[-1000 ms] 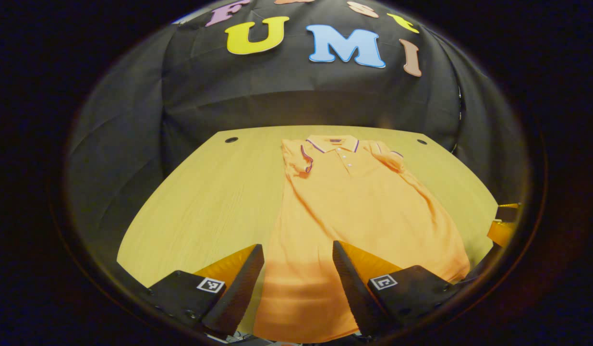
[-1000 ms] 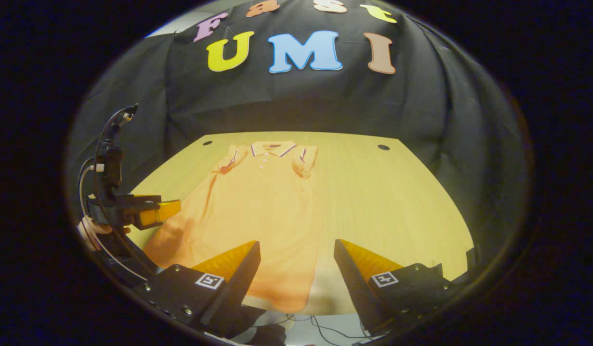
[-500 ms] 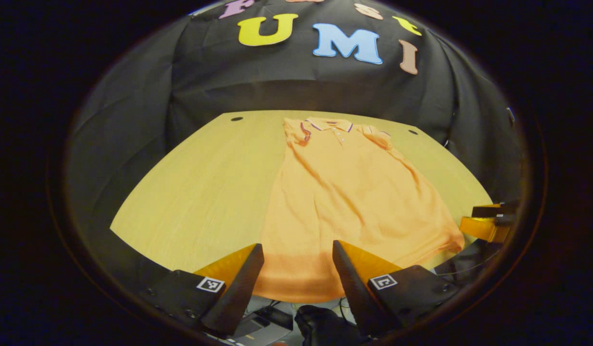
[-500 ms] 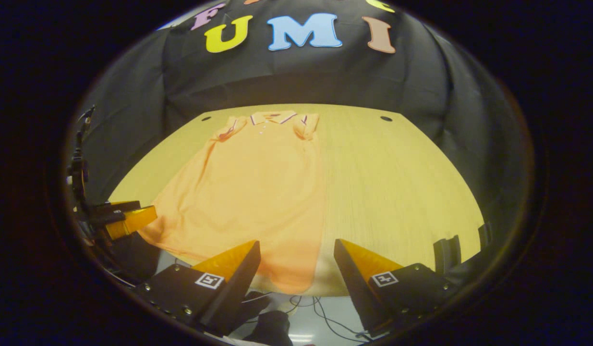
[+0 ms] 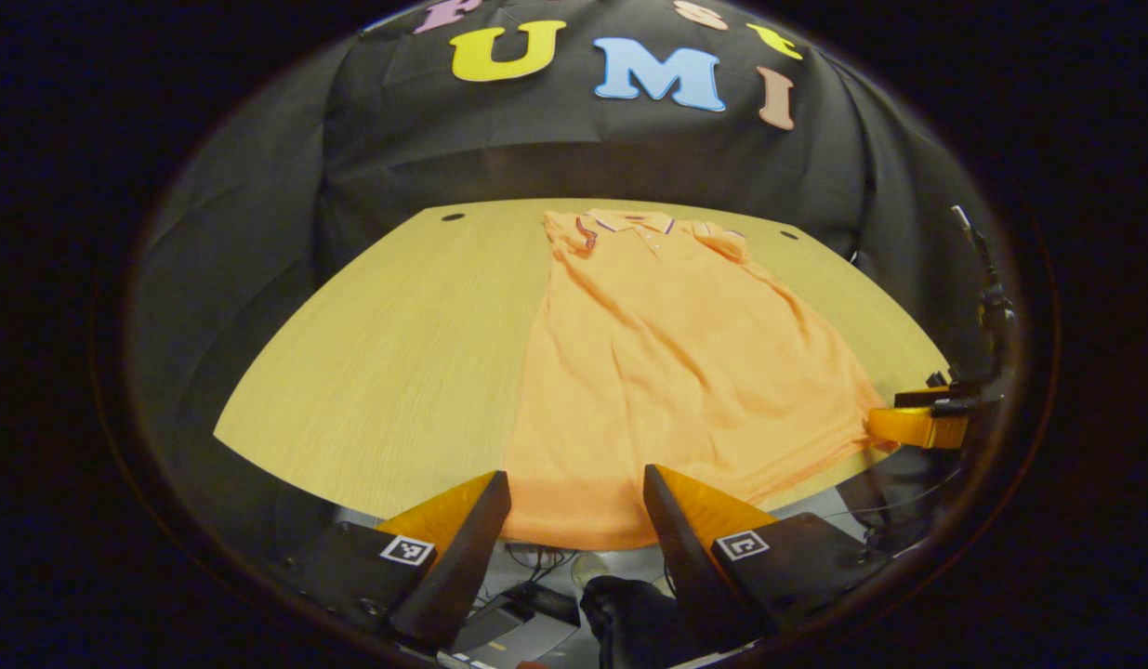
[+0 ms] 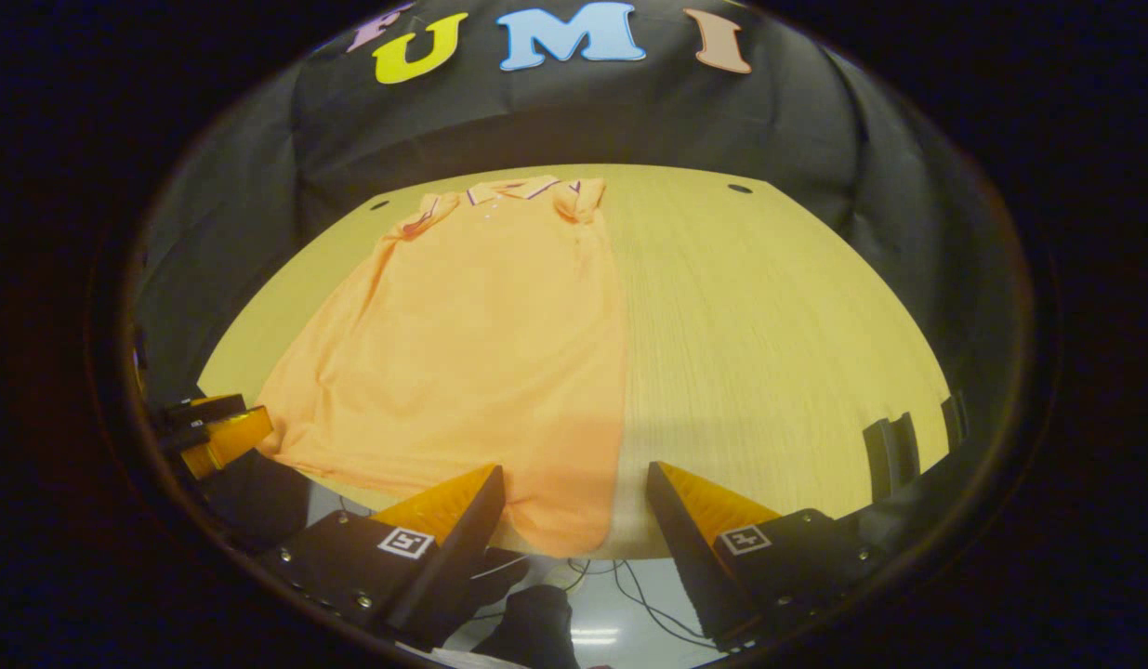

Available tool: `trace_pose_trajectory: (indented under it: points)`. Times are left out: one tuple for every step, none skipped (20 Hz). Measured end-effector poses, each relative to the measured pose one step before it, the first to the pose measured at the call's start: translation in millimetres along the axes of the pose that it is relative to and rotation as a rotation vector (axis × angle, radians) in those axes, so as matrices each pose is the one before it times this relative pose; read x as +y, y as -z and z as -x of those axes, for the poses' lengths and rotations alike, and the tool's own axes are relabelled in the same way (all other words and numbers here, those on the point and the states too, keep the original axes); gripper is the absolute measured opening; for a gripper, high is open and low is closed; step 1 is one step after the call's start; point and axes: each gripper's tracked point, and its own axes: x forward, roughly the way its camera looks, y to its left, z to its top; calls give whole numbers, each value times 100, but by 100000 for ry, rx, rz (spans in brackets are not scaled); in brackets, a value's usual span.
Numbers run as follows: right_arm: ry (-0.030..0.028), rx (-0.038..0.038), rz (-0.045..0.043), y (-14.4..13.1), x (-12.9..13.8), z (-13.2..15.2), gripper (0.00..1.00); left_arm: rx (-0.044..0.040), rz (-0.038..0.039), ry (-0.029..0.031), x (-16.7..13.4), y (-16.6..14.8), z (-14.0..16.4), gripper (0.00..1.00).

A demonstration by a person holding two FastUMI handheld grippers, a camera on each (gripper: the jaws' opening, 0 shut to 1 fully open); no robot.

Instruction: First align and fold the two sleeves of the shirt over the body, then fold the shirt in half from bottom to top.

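Left gripper view: wooden table [image 5: 388,353], light grain, rounded corners, 2 dark cable holes near the far edge. Black cloth wall behind and round the sides. 1 orange polo shirt [image 5: 676,362] lies flat on the table, collar at far edge, hem hanging just over the near edge. Both short sleeves already folded in over the body by the collar. Left gripper [image 5: 576,506] hangs past the near table edge, fingers spread wide, nothing between them, hem sits in the gap but isn't touched. Below the edge: floor w/ cables and some dark gear, too dim to ID. The other gripper shows at far right by the shirt's hem corner; can't tell from here if it touches.

Right gripper view: same table [image 6: 769,334], same 2 holes, same black cloth. Same 1 shirt [image 6: 481,353], left half of the table, right half bare wood. Right gripper [image 6: 576,502] also off the near edge, fingers released and wide apart, empty, hem corner just ahead of the gap. Cables on pale floor below. Left gripper at far left beside the hem's other corner. 2 dark upright bits at table's right edge, can't ID.
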Motion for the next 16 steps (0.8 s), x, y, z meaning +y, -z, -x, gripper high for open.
trace_pose_trajectory:
  points:
    - [414,72,594,65,26,46,96,477,174,122,-76,373,-224,95]
    - [-420,-40,772,-50,241,-76,96,952,175,-718,217,404,-108,95]
    - [806,137,1228,41,21,-57,96,-1698,-904,-571,122,-147,-208,94]
    - [348,682,1823,128,89,-16,96,41,-1075,-715,-6,118,-71,94]
    - [160,-86,2283,24,137,-177,96,83,-1613,-675,-42,116,-319,95]
    - [-815,125,181,-119,271,-59,97,395,-2264,-348,-180,151,-129,94]
    - [-641,-374,-139,-78,316,-35,86,-890,-1970,883,-500,-282,-25,94]
    - [-459,-112,277,68,51,151,83,-3,-119,-699,-13,143,-161,85]
    - [-378,-359,-951,-53,-52,-138,73,-13,-70,345,-57,-82,-166,76]
    - [-1330,-387,-1851,-53,129,243,50,-779,57,-1598,62,-121,-297,60]
    - [-1254,-135,-1694,133,115,-173,42,-234,477,-58,-85,-68,8,37]
    - [-1719,138,-2480,-63,163,-18,27,-444,-780,206,-255,-128,-66,37]
    - [-3176,268,-2365,80,496,-12,20,82,1739,-980,6,-87,9,21]
    - [-2240,434,-1142,63,223,70,18,5,520,-388,-75,5,-33,11]
    - [467,887,-1325,46,-480,34,18,-138,-84,-3,-211,21,47,11]
    - [-2344,-2113,-4651,-81,18,-647,0,303,938,482,-168,1,5,11]
